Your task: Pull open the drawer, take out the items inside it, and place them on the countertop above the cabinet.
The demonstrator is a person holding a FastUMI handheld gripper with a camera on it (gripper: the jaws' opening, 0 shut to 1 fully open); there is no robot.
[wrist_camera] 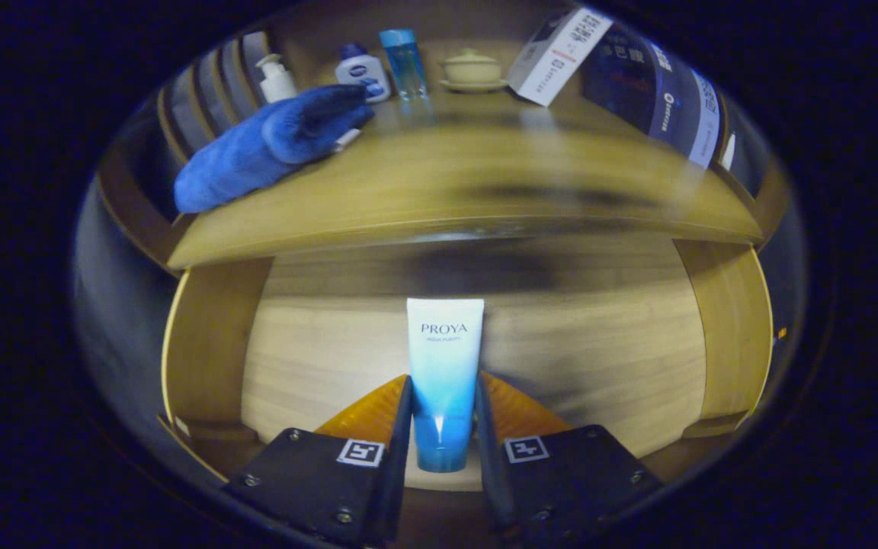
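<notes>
A white-to-blue cosmetic tube (443,366) stands between my two fingers, cap end toward me, and both fingers press on its lower half. My gripper (443,400) is shut on the tube, holding it above the pulled-open wooden drawer (317,358), whose pale bottom shows behind the tube. The countertop (454,191) of the cabinet lies just beyond and above the drawer.
On the countertop a folded blue towel (271,145) lies at the left. Behind it stand a white pump bottle (275,76), a small white bottle (363,72), a blue clear bottle (405,61) and a lidded cream bowl (473,70). White and dark blue boxes (622,69) lean at the right.
</notes>
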